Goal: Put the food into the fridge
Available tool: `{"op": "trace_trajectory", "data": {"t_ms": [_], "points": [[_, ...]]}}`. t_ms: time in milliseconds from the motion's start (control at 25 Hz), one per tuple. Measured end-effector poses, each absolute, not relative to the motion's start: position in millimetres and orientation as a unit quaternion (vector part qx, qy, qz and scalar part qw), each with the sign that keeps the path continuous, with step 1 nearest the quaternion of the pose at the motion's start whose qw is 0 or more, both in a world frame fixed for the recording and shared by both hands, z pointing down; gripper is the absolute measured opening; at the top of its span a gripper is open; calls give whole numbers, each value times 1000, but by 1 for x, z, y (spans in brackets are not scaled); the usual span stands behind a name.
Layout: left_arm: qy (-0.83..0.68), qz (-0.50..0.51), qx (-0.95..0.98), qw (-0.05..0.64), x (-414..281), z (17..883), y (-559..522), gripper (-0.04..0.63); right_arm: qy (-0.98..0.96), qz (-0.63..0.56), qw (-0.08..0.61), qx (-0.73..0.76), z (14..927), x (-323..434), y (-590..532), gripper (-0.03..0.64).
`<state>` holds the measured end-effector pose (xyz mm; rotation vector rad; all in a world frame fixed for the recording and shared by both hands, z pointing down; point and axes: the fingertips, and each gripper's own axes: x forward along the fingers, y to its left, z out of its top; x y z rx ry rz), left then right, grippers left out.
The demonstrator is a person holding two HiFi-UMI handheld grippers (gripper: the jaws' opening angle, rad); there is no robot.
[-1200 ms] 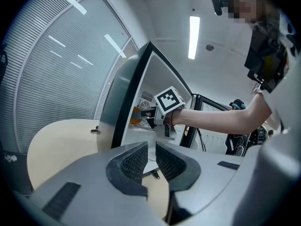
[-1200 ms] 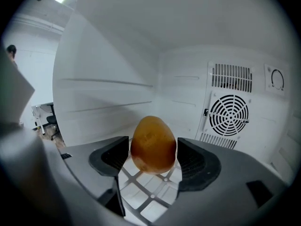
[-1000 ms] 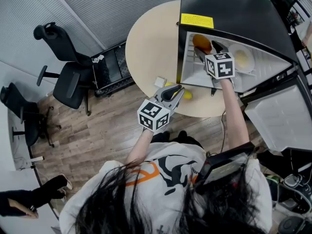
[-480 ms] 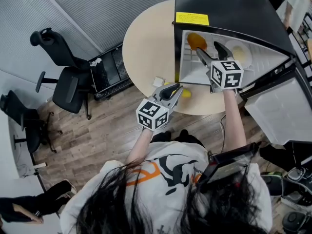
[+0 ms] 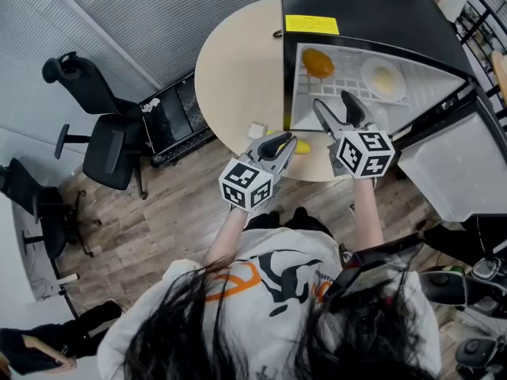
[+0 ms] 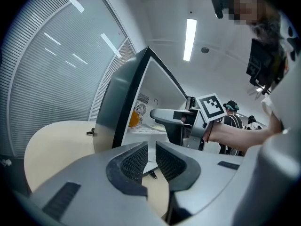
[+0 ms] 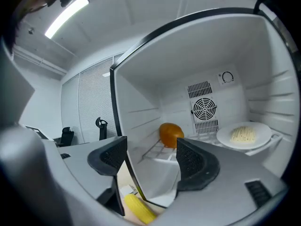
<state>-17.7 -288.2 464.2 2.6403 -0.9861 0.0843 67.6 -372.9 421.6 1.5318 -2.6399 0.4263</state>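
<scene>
Lying on table (image 5: 238,70), corn (image 5: 302,146) sits just beside L gripper (image 5: 284,142), jaws nearly together; R gripper (image 5: 333,101) spread, empty.

You faced a fridge (image 5: 372,6) with a glossy black shell and smooth white plastic lining; the table (image 5: 238,70) looked smooth, matt.

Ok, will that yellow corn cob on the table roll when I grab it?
The corn cob looks cylindrical, so it probably rolls if nudged across the smooth table. It seems stiff, unlikely to sag. Its ridged kernels should help the open right hand-held gripper hold.
</scene>
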Motion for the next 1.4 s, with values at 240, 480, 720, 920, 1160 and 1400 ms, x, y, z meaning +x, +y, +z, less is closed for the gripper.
{"op": "trace_trajectory", "data": {"t_ms": [240,480,720,920,1160,1400], "points": [[-328,26,931,155,-26,457,-278,51,-835,159,-7,527,427,67,-337,253],[-297,32,942,154,-32,460,-261,49,-810,181,-34,557,435,62,-303,150],[-267,38,949,164,-32,470,-244,49,-787,206,-31,581,454,58,-270,115],[-258,37,951,169,-31,474,-232,49,-778,225,-29,586,466,55,-248,104],[-269,27,948,166,-35,467,-224,49,-786,222,-24,576,461,48,-236,94],[-288,24,944,159,-25,459,-206,49,-798,221,-28,560,455,56,-215,89]]}}
